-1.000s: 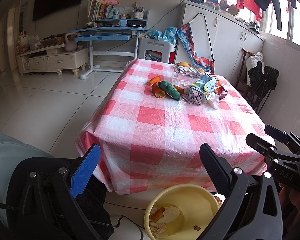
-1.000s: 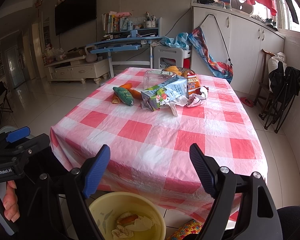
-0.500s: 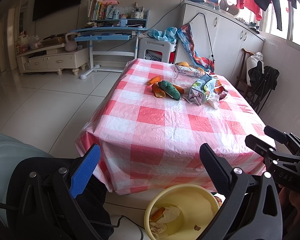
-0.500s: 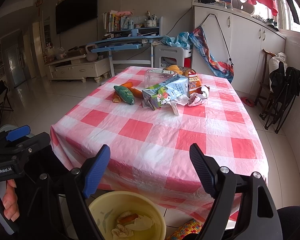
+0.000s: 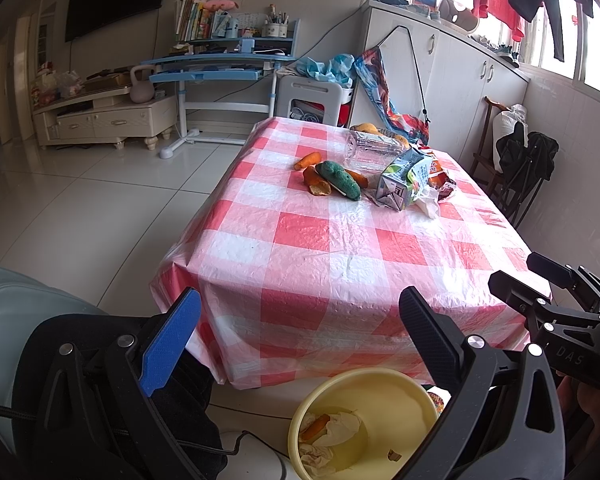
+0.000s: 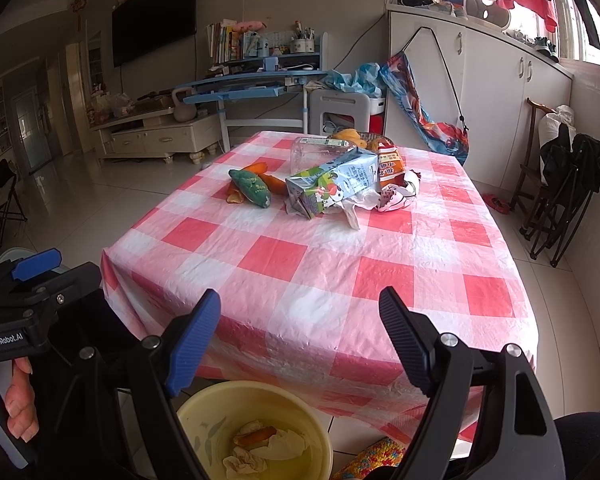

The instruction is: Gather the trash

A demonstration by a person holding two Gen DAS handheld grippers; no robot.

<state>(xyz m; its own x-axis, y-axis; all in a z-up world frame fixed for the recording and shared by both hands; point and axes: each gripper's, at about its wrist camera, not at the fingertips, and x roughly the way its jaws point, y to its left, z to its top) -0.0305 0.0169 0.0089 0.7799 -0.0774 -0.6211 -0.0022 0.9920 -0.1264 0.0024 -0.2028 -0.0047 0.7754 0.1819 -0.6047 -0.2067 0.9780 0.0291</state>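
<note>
Grippers: left gripper (image 5: 300, 320) with one blue and one black finger, spread wide and holding nothing; right gripper (image 6: 300, 316) of the same build, likewise spread wide and holding nothing.
Position of grippers: both held low in front of the near edge of the table, above the bin; the right gripper also shows at the right edge of the left wrist view, the left one at the left edge of the right wrist view.
Table: low table under a red-and-white checked plastic cloth (image 5: 308, 236); its near half is bare cloth.
Trash on table: clustered at the far end, well apart from both grippers.
Item 1: green-and-white drink carton (image 6: 332, 184) lying on its side.
Item 2: dark green fuzzy oblong piece (image 5: 338, 179) left of the carton.
Item 3: orange peel pieces (image 5: 318, 184) touching the green piece.
Item 4: clear plastic jar (image 5: 374, 150) on its side behind the carton.
Item 5: crumpled white tissue (image 6: 356, 204) at the carton's right.
Item 6: orange snack packet (image 6: 389, 166) behind the tissue.
Bin: round pale yellow plastic bin (image 5: 404, 392) on the floor below the table's near edge.
Bin contents: crumpled tissues and an orange peel (image 5: 316, 426).
</note>
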